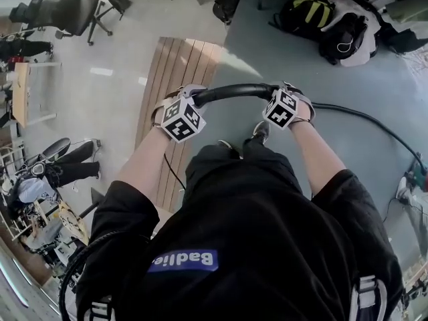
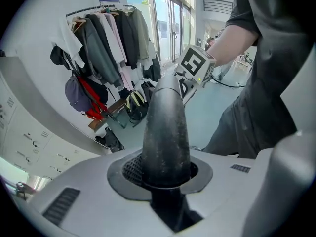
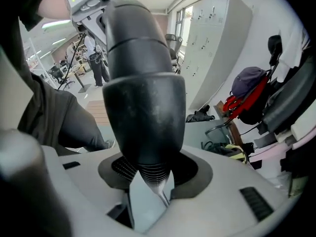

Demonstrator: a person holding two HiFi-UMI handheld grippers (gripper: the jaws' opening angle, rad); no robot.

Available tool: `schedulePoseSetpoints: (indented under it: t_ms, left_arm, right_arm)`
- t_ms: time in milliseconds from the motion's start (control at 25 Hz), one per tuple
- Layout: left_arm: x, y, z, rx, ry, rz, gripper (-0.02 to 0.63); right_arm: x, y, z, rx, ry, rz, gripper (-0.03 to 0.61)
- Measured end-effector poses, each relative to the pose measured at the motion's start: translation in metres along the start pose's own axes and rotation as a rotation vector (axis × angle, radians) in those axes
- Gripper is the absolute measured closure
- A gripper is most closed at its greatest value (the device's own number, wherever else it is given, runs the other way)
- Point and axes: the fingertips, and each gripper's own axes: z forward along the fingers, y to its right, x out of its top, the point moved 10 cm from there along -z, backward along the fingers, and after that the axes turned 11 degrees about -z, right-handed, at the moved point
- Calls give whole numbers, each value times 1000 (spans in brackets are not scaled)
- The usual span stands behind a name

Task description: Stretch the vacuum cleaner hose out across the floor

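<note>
- Two tools are in use. Both are clamped on the vacuum cleaner hose point(image 1: 231, 91), which hangs in the air between them in front of the person's body.
- The left tool point(image 1: 187, 107) has its jaws closed on the smooth curved black tube point(image 2: 165, 127) at the hose's end. In the left gripper view this tube rises from between the jaws and arcs away to the right tool's marker cube point(image 2: 196, 64).
- The right tool point(image 1: 286, 103) grips the hose at a thick black cuff point(image 3: 143, 107). The ribbed section point(image 3: 152, 174) shows right at the jaws, just under that cuff.
- Both tools point steeply down, side by side but apart, with the curved tube bridging them.
- From the right tool's outer side a thin black line point(image 1: 364, 119) trails over the grey-green floor point(image 1: 321, 72) toward the right edge of the head view. Whether it is hose or cable cannot be told.
- A wooden slat panel point(image 1: 175, 72) lies on the floor under and ahead of the left tool.
- The person's shoe point(image 1: 261, 131) shows below the tube, nearer the right tool.
- Bags point(image 1: 311, 12) are piled well ahead of the right tool, and an office chair point(image 1: 67, 9) stands well off to the left tool's outer side.
- A clothes rail point(image 2: 106, 38) hung with jackets shows beyond the left tool, and lockers point(image 3: 217, 38) beyond the right tool.
</note>
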Motion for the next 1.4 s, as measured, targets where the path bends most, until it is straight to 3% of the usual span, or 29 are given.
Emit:
schedulePoseSetpoints:
  t_ms: [240,440,760,920,1080,1400]
  left_arm:
    - [-27,-39,25,-86,47,83,565]
    - [-70,-81,49,-200,62,92,563]
    - [-143,-142,97,-308,-14,81,574]
    - [-167,-160,135,-268,-74,74,574]
    - [-209,-177,180,-186,-199,57,572]
    - [-270,-208,293,-109,-274,10,572]
  right_arm:
    - [16,9,20,11,-47,49,407]
    - [47,1,63,39,-128,99,405]
    - [90,-2,167,46,-165,179,405]
    - [80,0,221,16,-167,281,394]
    - [52,-20,241,6,-183,398,370]
    - [-43,-47,276,-6,-131,458,370]
